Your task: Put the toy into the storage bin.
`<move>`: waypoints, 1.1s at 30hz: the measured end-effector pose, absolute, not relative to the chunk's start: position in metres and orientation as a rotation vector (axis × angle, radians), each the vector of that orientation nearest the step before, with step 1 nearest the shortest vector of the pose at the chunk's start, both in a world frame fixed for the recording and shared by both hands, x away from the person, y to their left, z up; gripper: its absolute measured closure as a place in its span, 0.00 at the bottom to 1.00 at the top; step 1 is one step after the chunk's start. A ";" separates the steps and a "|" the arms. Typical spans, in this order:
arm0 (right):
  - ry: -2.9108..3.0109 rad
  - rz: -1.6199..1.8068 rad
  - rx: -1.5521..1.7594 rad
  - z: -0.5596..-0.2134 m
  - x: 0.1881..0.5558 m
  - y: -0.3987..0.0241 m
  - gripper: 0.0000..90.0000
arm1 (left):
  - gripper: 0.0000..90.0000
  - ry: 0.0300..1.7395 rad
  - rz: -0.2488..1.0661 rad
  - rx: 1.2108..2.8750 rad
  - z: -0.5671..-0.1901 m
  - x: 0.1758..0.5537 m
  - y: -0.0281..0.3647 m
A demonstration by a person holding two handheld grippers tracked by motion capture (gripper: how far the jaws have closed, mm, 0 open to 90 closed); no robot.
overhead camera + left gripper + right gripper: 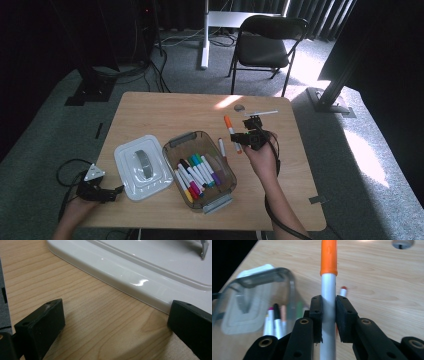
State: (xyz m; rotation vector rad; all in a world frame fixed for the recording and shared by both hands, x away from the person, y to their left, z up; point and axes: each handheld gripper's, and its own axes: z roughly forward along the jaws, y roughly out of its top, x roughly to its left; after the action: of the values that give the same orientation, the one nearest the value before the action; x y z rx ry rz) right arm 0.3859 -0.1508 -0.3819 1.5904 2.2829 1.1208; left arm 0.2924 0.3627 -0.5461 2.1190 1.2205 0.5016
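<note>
Orange-capped marker (328,302) clamped in jaws, above table (165,107)

— What does the marker look like?
— The marker (328,302) has a white barrel and an orange cap (328,256), which is on.

— Where is it?
— Clamped by its barrel in the right hand-held gripper (328,312), lifted clear of the counter (165,110), just right of the clear bin (176,165), its capped end pointing away from the person.

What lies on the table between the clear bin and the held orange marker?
One red-capped marker lies between bin and orange marker, seen in the high view.
</note>
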 end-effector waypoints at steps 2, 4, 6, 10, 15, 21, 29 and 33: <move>2.296 1.134 1.557 -0.377 0.381 -0.145 0.85 | 0.02 1.220 0.503 2.119 -0.546 0.292 0.363; 2.314 1.157 1.527 -0.374 0.376 -0.140 0.85 | 0.02 1.219 0.503 2.119 -0.546 0.292 0.363; 2.338 1.159 1.497 -0.372 0.372 -0.133 0.85 | 0.02 1.220 0.503 2.119 -0.546 0.292 0.363; 2.383 1.165 1.463 -0.373 0.366 -0.121 0.85 | 0.02 1.219 0.503 2.119 -0.546 0.292 0.363; 2.442 1.156 1.427 -0.378 0.362 -0.107 0.85 | 0.02 1.219 0.503 2.119 -0.546 0.292 0.363; 2.508 1.140 1.394 -0.389 0.360 -0.090 0.85 | 0.02 1.219 0.503 2.120 -0.546 0.292 0.363; 2.595 1.014 1.361 -0.408 0.361 -0.065 0.85 | 0.02 1.218 0.503 2.121 -0.546 0.292 0.363; 2.637 0.949 1.348 -0.418 0.364 -0.052 0.85 | 0.02 1.218 0.503 2.121 -0.546 0.292 0.363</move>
State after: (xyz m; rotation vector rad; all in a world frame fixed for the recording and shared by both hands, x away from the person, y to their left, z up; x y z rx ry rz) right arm 0.3638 -0.0523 -0.4181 1.3479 2.6370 0.9487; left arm 0.2924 0.3628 -0.5460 2.1215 1.2180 0.5031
